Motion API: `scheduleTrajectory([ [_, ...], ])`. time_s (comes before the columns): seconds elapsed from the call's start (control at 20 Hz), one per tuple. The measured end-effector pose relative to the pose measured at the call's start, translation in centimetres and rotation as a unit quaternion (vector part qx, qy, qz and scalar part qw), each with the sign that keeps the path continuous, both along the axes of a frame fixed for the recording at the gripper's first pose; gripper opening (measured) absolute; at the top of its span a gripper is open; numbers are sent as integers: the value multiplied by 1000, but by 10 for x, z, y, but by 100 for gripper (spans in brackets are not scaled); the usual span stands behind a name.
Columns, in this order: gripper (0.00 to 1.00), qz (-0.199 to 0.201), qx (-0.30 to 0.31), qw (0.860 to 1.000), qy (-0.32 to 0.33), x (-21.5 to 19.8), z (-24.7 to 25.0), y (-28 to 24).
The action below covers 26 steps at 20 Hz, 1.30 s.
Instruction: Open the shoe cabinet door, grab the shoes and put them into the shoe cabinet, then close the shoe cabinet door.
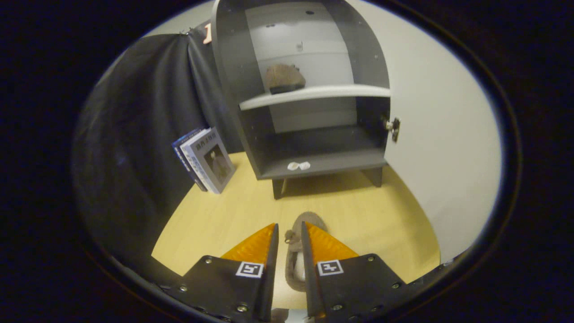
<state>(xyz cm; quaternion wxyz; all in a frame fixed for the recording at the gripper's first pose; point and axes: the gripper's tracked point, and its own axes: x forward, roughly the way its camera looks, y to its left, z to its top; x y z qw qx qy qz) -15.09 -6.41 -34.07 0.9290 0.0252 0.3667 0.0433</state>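
With the cabinet door (441, 134) open and one shoe (284, 78) on the upper shelf (314, 94) beyond the fingers, the gripper (289, 235) looks clenched on the second shoe (309, 220) above the bench (224, 215); stowing it and closing remain.

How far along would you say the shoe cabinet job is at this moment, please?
Roughly halfway. Done: the cabinet door stands open and one shoe sits on the upper shelf. In hand: the hand-held gripper has its fingers closed around the second shoe, which appears gripped between them above the wooden floor. Left: carry that shoe into the cabinet, release it, then close the door.
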Motion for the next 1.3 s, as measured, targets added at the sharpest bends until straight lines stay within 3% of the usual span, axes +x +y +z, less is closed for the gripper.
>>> scheduleTrajectory([
  [0.45,30,-23,-15,993,111,-14,-106,7],
  [0.8,30,-47,-63,985,156,-11,-151,-3],
  [0.9,10,-44,-72,984,158,-6,-152,-2],
  [1.05,10,-57,-75,985,146,-2,-146,-2],
  [1.1,1,-63,-73,985,142,-1,-139,-2],
  [1.3,1,-95,-70,987,114,19,-115,-12],
])
